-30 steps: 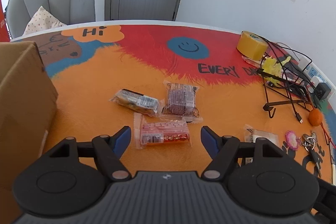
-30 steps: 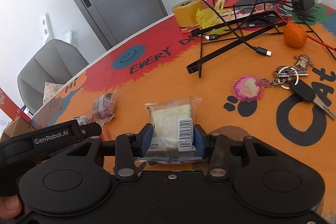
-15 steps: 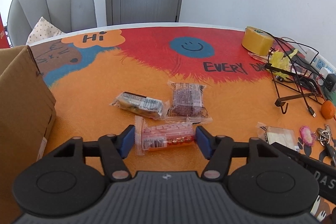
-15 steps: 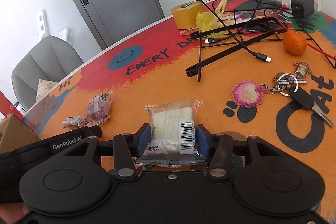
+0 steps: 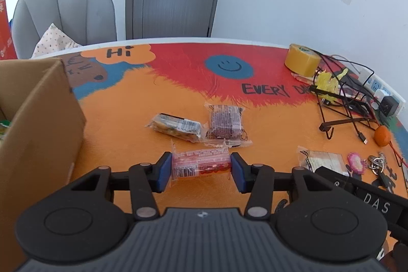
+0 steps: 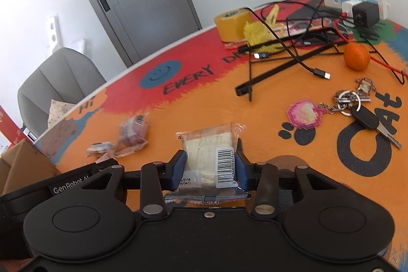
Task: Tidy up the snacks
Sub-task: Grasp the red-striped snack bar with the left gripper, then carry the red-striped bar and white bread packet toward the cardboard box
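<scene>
Left wrist | left gripper (image 5: 201,172) just closed on red snack pack (image 5: 200,162), long axis crosswise | right gripper (image 6: 209,168) clamps pale snack pack (image 6: 209,157)

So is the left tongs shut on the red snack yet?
Yes. The left tongs have just closed; both blue pads touch the ends of the red snack.

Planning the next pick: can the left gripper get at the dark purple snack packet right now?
Probably not yet: the left gripper has just closed its jaws on the red snack packet. The purple packet lies unobstructed just beyond.
</scene>
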A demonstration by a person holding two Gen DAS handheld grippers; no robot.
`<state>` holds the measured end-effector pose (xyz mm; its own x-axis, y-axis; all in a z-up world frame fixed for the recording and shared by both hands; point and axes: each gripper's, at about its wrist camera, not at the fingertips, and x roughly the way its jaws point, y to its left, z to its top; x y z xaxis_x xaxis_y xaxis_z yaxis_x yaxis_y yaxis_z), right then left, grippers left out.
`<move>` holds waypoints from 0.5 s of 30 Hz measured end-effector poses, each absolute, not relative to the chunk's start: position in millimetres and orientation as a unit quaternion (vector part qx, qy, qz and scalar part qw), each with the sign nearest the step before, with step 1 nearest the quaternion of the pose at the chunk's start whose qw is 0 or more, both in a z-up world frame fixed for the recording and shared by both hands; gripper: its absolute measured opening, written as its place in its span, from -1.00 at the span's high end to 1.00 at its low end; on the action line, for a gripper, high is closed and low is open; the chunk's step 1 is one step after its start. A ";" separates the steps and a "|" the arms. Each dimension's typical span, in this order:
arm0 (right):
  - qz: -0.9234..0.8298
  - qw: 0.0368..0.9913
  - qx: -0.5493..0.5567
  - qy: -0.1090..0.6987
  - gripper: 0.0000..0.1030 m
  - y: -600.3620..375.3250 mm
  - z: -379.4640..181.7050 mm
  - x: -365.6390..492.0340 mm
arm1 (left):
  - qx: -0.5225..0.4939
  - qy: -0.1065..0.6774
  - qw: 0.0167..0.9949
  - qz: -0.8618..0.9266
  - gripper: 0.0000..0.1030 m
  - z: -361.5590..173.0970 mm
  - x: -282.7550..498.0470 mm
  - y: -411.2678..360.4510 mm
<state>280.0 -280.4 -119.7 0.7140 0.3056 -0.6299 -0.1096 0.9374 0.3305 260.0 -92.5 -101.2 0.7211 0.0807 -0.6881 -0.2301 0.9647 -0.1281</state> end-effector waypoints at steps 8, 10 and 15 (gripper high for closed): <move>0.133 0.923 0.137 0.334 0.20 -270.0 -96.4 261.4 | -0.101 0.342 0.931 0.079 0.07 -79.7 234.9 -84.7; 0.138 0.925 0.136 0.328 0.20 -266.1 -90.9 256.4 | -0.098 0.337 0.933 0.078 0.07 -74.8 227.6 -82.8; 0.152 0.928 0.130 0.314 0.20 -256.2 -79.0 244.1 | -0.083 0.324 0.939 0.083 0.07 -63.8 209.5 -76.6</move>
